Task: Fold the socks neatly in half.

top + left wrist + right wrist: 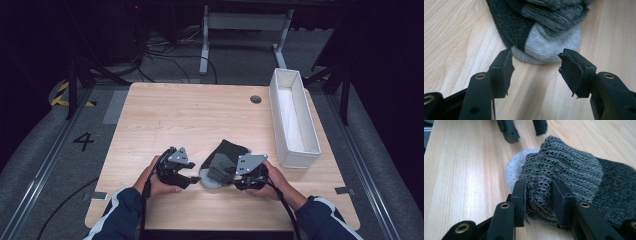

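A dark grey sock with a ribbed mid-grey cuff and a light grey toe lies folded on the wooden table, near its front edge. My right gripper comes at it from the right. In the right gripper view, that gripper is shut on a bunched fold of the ribbed knit. My left gripper sits just left of the sock. It stands open in the left gripper view, its worn pads a little short of the light grey toe and holding nothing.
A long white fabric box stands along the table's right side, beyond the right hand. A round cable hole sits near the far edge. Bare wood stretches across the back and left of the table. The left gripper's jaw tips show beyond the sock.
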